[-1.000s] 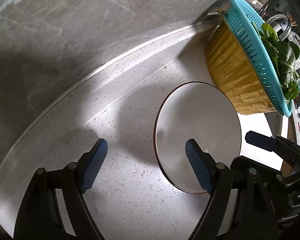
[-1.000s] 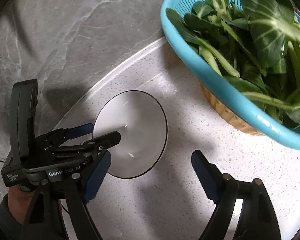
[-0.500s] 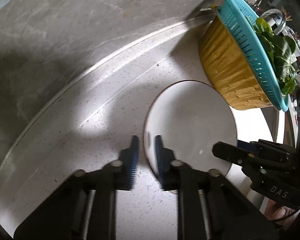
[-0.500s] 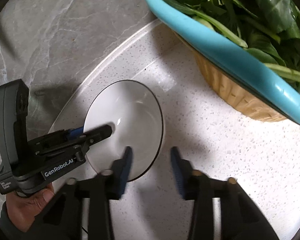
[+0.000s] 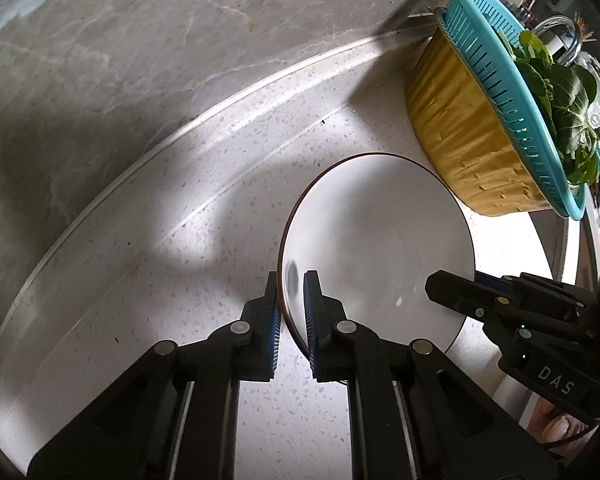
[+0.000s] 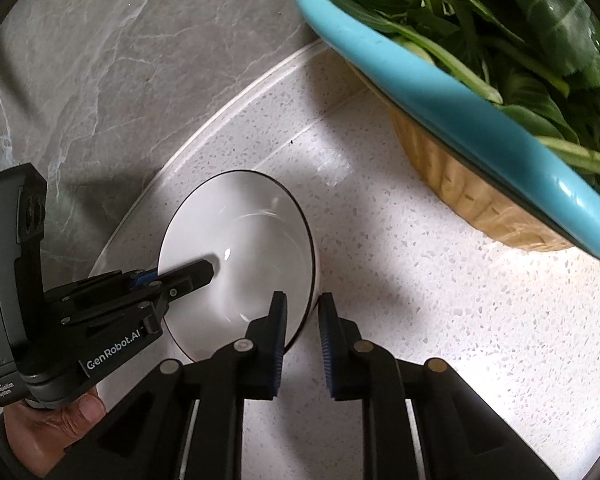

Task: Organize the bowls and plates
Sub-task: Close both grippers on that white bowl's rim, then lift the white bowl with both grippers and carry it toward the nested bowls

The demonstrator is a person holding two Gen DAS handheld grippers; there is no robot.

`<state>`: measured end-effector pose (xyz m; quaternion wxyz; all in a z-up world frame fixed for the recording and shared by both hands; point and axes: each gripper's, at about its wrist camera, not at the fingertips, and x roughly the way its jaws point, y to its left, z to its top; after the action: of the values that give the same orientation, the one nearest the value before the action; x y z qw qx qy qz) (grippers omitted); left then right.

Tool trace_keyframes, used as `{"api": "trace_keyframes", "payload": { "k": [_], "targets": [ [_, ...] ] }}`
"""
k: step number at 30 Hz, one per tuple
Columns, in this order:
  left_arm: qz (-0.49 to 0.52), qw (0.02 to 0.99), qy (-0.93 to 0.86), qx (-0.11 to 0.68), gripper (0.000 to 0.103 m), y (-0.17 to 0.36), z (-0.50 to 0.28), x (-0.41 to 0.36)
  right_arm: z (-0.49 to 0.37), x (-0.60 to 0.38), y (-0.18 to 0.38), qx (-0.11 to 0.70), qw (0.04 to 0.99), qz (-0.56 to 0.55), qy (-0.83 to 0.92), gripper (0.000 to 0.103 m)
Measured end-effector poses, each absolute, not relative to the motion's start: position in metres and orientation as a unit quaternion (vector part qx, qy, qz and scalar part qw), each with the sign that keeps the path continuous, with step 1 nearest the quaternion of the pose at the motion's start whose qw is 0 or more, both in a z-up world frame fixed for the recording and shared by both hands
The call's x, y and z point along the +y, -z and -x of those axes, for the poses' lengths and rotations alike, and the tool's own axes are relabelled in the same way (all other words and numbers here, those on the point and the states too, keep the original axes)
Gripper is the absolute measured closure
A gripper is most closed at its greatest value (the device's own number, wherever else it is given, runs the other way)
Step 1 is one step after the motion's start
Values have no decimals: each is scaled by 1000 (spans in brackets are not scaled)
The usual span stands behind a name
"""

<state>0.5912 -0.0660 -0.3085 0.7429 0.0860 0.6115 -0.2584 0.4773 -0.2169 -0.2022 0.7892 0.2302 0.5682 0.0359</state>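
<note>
We grip the white bowl [image 5: 376, 236] on the speckled counter [image 5: 204, 208]: left gripper [image 5: 291, 312] clenched on its nine-o'clock rim, right gripper [image 6: 302, 328] closing across its three-o'clock rim. Our fingers hide the rim there; the greens basket [image 6: 452, 112] runs off frame.

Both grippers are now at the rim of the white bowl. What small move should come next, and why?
Probably a short, level lift with both hands together. The left gripper pinches the near rim of the white bowl, and the right gripper is closing on the opposite rim, which sits between its fingers. The bowl rests on the speckled counter, close to the blue colander, so lift straight up.
</note>
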Motion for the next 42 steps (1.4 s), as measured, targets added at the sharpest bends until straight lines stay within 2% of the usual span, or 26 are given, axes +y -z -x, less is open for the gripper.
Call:
{"api": "trace_keyframes", "payload": {
  "k": [21, 33, 42],
  "targets": [
    [-73, 746, 257, 610, 94, 258, -537, -72, -445, -229, 150, 553, 804, -208, -70, 85],
    [-68, 759, 248, 598, 92, 203, -450, -86, -391, -256, 109, 550, 803, -194, -123, 84],
    [-39, 763, 224, 605, 91, 194, -372, -108, -347, -285, 94, 554, 797, -167, -176, 84]
  ]
}}
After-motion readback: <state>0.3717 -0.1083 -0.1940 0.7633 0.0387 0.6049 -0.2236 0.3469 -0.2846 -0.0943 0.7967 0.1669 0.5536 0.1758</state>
